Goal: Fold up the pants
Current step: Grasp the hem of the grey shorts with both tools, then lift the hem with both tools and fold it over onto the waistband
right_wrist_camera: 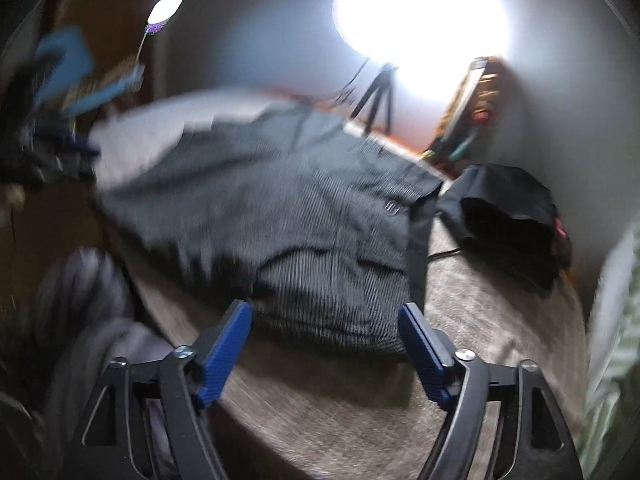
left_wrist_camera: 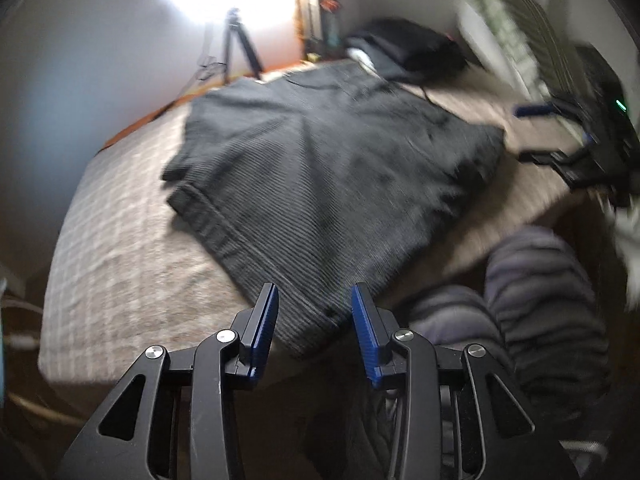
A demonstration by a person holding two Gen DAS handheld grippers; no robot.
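Observation:
Dark grey corduroy pants lie folded on a beige checked bed cover. My left gripper is open and empty, just above the near corner of the pants. In the right wrist view the pants fill the middle, with the waistband and a button to the right. My right gripper is open wide and empty, at the near edge of the pants. The right gripper also shows in the left wrist view, at the far right over the bed. Both views are blurred.
A black folded garment lies on the bed beyond the pants, also in the left wrist view. A tripod stands by the bright window. The person's legs in striped trousers are at the bed's near edge. A pillow lies at the right.

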